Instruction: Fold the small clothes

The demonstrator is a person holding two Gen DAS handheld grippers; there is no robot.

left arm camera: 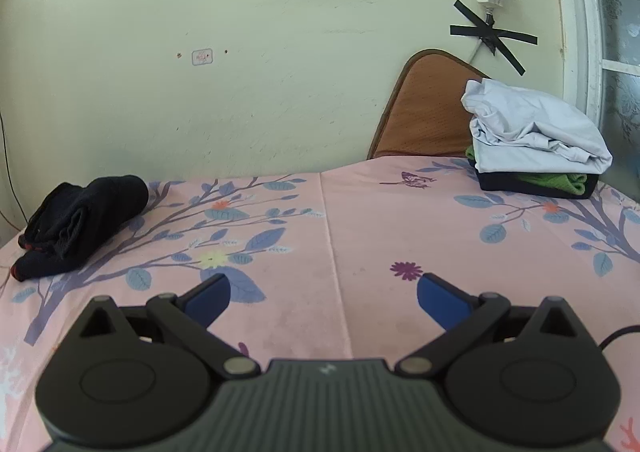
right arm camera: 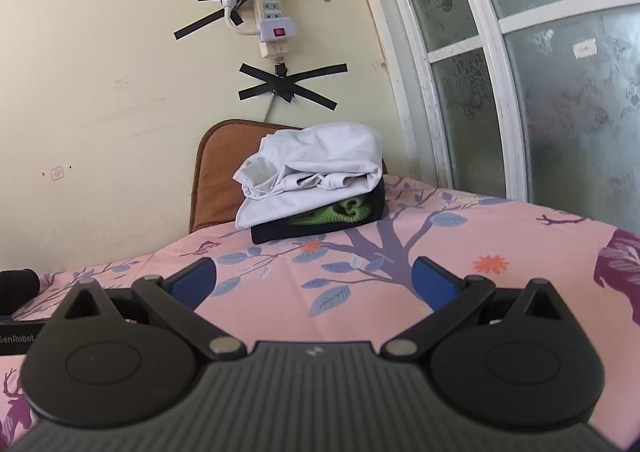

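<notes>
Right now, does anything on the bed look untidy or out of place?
The white top on the stack is bunched and overhangs. The black garment at the left lies crumpled, unfolded.

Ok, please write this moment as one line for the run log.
left gripper: open, empty | right gripper: open, empty | black garment: bunched, untouched | folded stack: far corner | bedsheet

Your right view cuts off the black garment [right arm camera: 18, 286] at its left edge. The white top [right arm camera: 316, 167] hides most of the green piece [right arm camera: 340, 209] beneath.
</notes>
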